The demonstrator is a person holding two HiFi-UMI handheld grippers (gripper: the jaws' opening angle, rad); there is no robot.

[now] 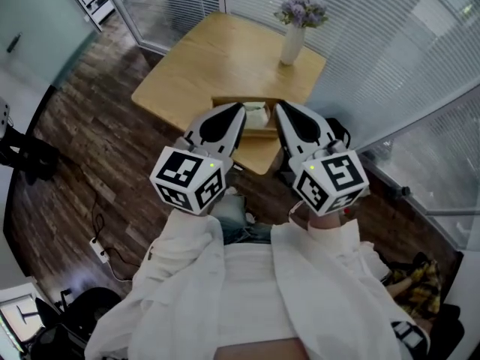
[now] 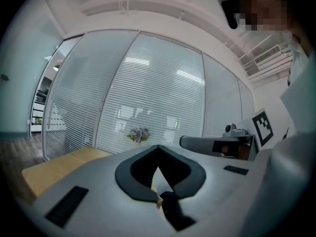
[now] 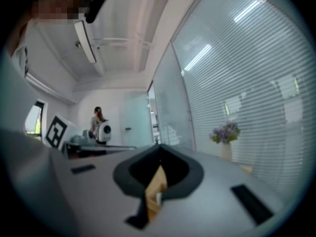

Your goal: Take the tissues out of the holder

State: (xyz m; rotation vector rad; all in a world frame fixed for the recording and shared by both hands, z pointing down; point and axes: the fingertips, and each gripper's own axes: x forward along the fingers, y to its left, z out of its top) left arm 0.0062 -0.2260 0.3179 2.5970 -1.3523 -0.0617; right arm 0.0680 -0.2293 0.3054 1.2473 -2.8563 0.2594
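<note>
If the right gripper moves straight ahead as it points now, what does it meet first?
Probably the wooden tissue holder, just ahead of the right gripper. Height is unclear, so it may pass over it, toward the glass wall.

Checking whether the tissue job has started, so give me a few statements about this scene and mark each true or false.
1. A vase of purple flowers stands on the wooden table. True.
2. The left gripper holds a tissue. False: its jaws are together on nothing, short of the holder.
3. White tissue sits in the wooden holder. True.
4. In the head view, the vase stands between the two grippers. False: the holder shows between them, and the vase is at the table's far corner.
5. The right gripper is wide open. False: its jaws are together.
</note>
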